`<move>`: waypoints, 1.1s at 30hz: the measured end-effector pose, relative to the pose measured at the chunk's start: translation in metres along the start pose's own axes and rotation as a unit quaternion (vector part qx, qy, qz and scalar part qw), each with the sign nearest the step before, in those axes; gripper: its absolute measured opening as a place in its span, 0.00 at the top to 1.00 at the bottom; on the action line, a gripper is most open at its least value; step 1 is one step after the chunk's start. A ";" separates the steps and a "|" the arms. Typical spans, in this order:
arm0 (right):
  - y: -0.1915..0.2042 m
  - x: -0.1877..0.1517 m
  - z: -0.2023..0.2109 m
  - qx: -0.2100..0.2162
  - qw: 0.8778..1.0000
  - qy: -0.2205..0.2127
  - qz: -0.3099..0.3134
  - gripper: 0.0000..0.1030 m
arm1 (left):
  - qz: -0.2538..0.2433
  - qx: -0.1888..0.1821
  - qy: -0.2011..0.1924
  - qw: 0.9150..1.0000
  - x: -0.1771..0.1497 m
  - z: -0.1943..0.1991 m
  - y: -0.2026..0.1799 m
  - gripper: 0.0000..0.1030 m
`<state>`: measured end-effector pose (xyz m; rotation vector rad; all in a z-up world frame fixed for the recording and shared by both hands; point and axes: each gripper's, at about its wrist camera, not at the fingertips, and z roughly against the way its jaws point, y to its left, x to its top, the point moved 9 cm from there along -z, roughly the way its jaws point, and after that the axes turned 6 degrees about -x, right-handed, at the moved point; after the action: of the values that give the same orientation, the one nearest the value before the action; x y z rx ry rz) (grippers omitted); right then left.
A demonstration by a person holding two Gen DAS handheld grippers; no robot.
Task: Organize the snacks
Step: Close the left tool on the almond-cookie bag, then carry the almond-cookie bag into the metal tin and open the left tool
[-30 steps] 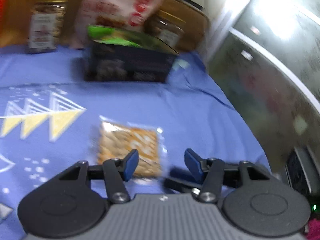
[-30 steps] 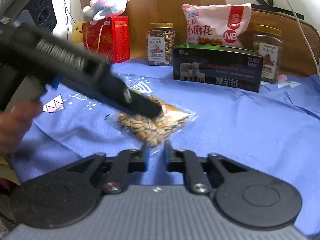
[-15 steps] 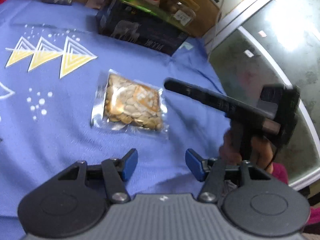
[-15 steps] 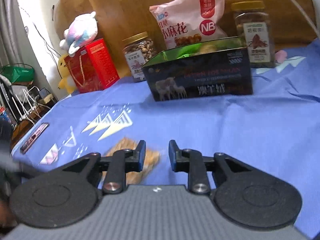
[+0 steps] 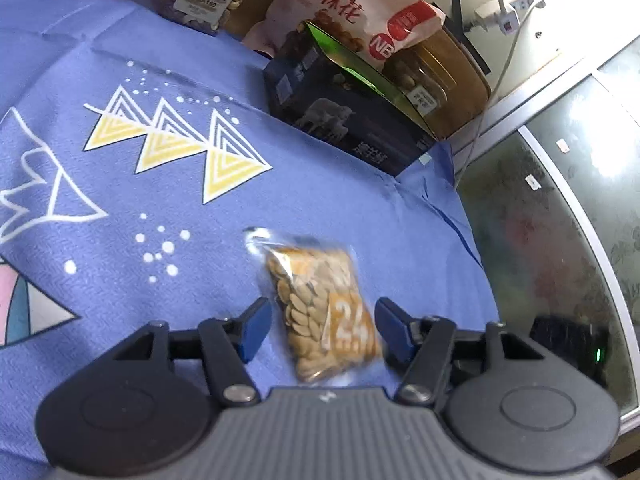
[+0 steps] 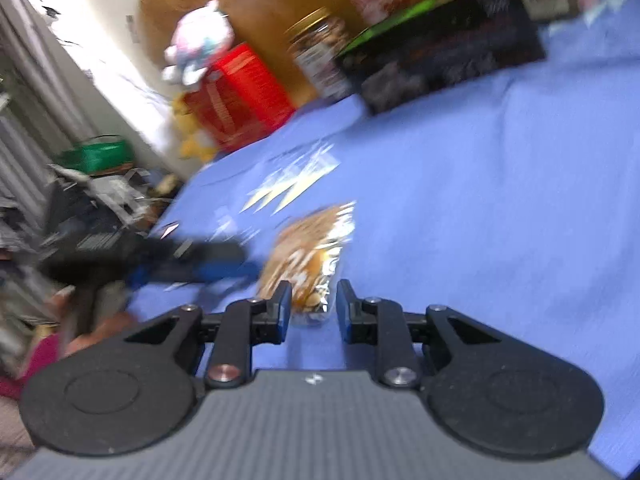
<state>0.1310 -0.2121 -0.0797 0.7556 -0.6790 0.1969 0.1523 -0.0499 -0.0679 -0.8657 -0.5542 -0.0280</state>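
left hand-held gripper (image 5: 320, 330) is opening, pads straddling the seed packet (image 5: 320, 312) but not pinching, probably to lift it. right hand-held gripper (image 6: 310, 310) hovers part-spread, empty, just behind the packet.

Clear seed packet (image 5: 320, 312), orange label, lies flat on blue cloth (image 5: 120, 208), lower centre; dark snack box (image 5: 344, 120) upper centre.

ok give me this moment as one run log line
phase: approach | target: seed packet flat on blue cloth | left claw: opening, straddling packet, no contact | right claw: open, near packet
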 end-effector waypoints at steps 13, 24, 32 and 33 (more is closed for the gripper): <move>0.005 0.001 -0.014 0.019 0.998 -0.004 -0.065 0.73 | -0.056 0.014 0.002 0.998 -0.010 -0.003 -0.012 0.38; 0.024 -0.009 -0.023 0.039 0.999 0.001 -0.037 0.82 | -0.046 0.008 0.005 0.999 -0.011 0.001 -0.009 0.44; 0.022 -0.001 0.001 0.099 0.992 -0.051 -0.067 0.84 | -0.027 -0.043 0.017 0.999 -0.011 0.002 -0.018 0.25; 0.024 -0.001 0.003 0.108 0.991 -0.054 -0.065 0.84 | -0.022 -0.052 0.019 0.998 -0.011 0.002 -0.020 0.27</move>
<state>0.1194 -0.1968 -0.0649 1.0203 -0.7142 0.1109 0.1373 -0.0638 -0.0573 -0.9515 -0.5400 -0.1131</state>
